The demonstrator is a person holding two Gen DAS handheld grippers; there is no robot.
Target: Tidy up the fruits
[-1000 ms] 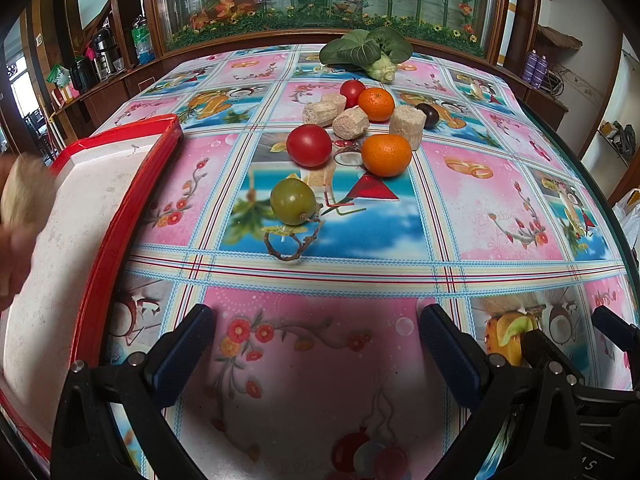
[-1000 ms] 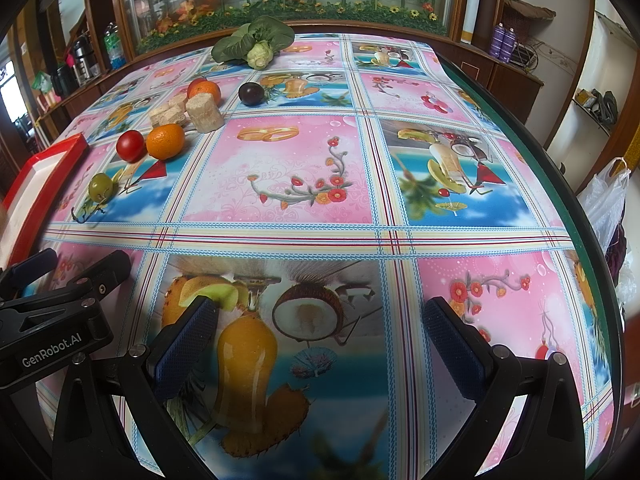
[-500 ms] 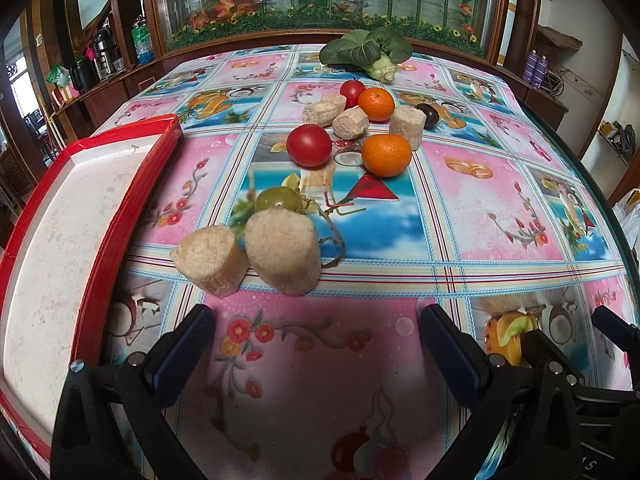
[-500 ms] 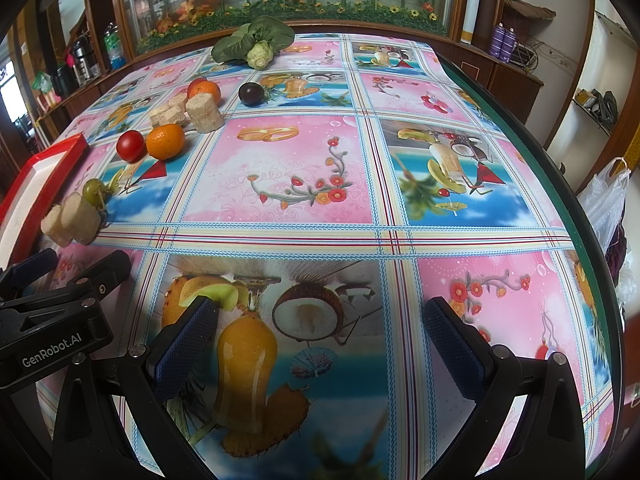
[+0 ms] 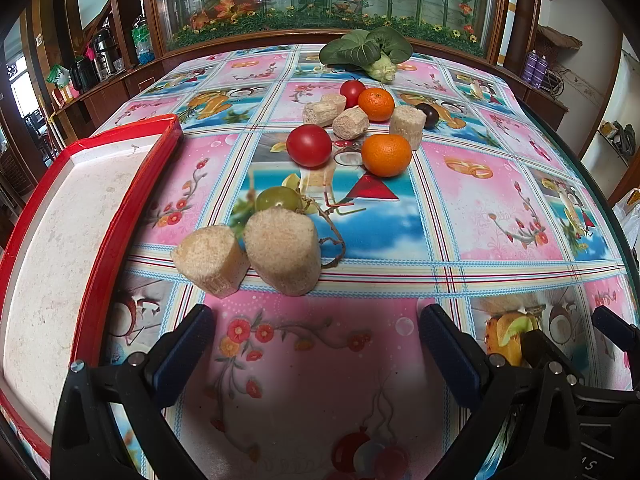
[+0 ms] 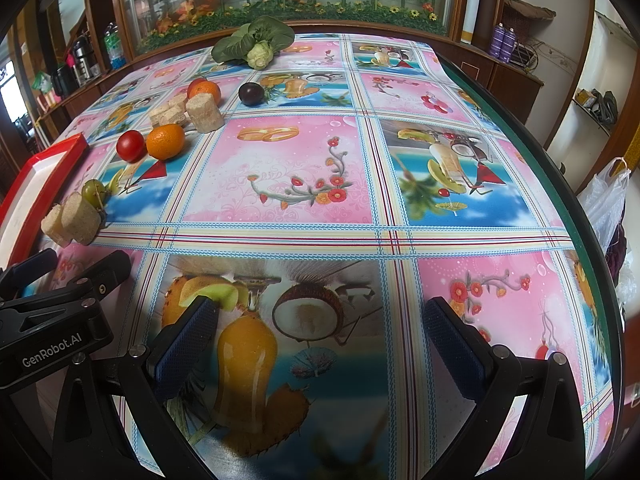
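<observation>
Both jaws gape, empty — two cut chunks (image 5: 256,250) beside red tray (image 5: 132,200).

**Colours and patterns on the table**

Glossy plaid-bordered tablecloth (image 5: 480,208): pink floral squares, blue tropical-drink squares. Shallow red-rimmed tray (image 5: 120,216) with speckled off-white floor. Two round red tomatoes (image 5: 309,145), two bright orange mandarins (image 5: 386,155), one yellow-green grape (image 5: 279,199), one dark purple plum (image 6: 251,93). Beige fibrous cylinder chunks (image 5: 282,250) (sandy, rough). Dark green leafy bok choy (image 5: 366,50), pale stem.
</observation>
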